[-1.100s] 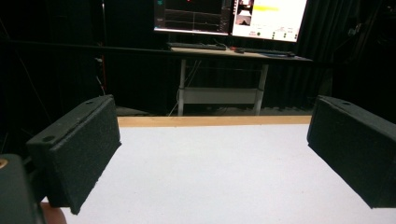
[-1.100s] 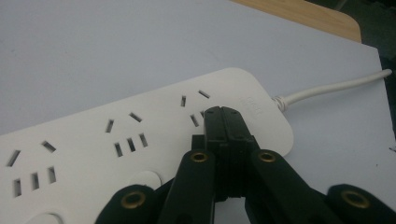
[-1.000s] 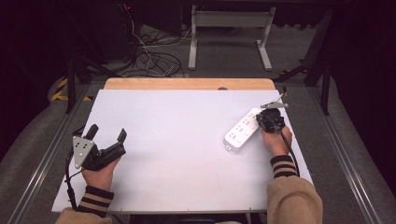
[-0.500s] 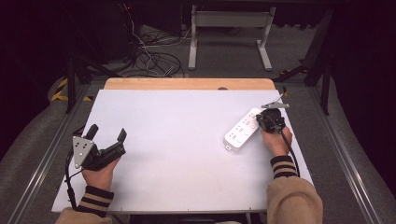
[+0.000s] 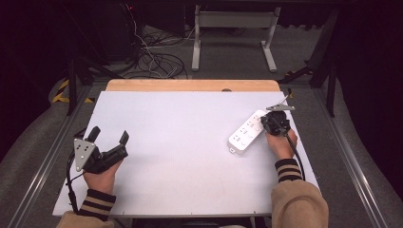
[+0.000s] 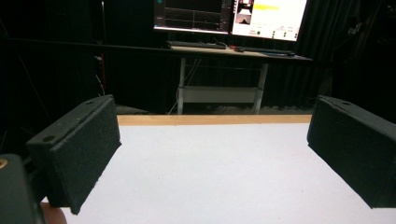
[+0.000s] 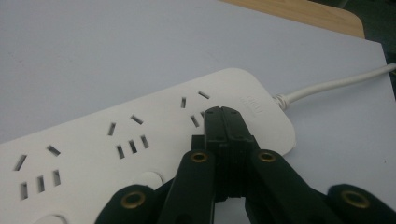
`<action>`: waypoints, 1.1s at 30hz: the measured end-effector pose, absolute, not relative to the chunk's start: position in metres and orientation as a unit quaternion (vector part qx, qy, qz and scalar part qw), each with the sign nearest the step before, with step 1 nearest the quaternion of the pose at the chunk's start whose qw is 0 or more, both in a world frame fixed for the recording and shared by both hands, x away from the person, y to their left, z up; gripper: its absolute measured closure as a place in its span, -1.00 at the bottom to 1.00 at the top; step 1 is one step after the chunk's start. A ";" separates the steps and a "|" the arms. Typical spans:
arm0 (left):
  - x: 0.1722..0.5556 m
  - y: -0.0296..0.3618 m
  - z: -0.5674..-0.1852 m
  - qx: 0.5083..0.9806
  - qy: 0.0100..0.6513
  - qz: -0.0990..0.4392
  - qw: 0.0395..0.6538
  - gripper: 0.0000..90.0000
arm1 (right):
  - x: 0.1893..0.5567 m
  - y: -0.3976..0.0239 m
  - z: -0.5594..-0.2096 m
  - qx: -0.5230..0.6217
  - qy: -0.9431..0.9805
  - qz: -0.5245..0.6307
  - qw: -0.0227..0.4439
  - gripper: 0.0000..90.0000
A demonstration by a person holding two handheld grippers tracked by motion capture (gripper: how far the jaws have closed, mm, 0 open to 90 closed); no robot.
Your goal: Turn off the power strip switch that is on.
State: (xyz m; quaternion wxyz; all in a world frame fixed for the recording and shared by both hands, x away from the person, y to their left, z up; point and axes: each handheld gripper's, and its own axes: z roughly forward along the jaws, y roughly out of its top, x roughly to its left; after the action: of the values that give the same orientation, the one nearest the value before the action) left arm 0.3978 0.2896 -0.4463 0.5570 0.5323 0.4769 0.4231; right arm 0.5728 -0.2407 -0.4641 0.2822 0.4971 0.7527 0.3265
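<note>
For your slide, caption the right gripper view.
Shut right gripper poised over a white plastic power strip on the table.

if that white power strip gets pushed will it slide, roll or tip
The power strip is flat and lies broad side down, so it probably slides rather than rolls or tips. Its smooth shell on the smooth table looks slippery. The cord at one end may tug it into pivoting.

tongs [image 7: 223,112]: closed, tips over power strip [image 7: 116,140] | cord [image 7: 336,84] exits toward right | white table [image 7: 93,46]
</note>
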 end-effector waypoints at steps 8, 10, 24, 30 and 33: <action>0.398 0.289 -0.446 0.533 0.476 0.422 0.558 -0.93 | 0.571 -0.240 -0.466 0.493 0.751 0.329 0.291 1.00; 0.398 0.289 -0.446 0.533 0.477 0.422 0.557 -0.93 | 0.571 -0.241 -0.466 0.495 0.749 0.333 0.289 1.00; 0.399 0.289 -0.446 0.532 0.477 0.422 0.559 -0.93 | 0.568 -0.237 -0.464 0.488 0.743 0.340 0.308 1.00; 0.399 0.289 -0.447 0.533 0.476 0.422 0.558 -0.93 | 0.541 -0.245 -0.431 0.448 0.711 0.424 0.337 1.00; 0.399 0.289 -0.446 0.532 0.476 0.422 0.559 -0.93 | 0.518 -0.258 -0.420 0.431 0.675 0.488 0.347 1.00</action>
State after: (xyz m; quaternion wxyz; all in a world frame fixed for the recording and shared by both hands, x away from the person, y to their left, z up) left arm 0.3992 0.2890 -0.4465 0.5588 0.5319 0.4761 0.4221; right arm 0.5183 -0.2583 -0.4198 0.3465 0.4308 0.6752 0.4883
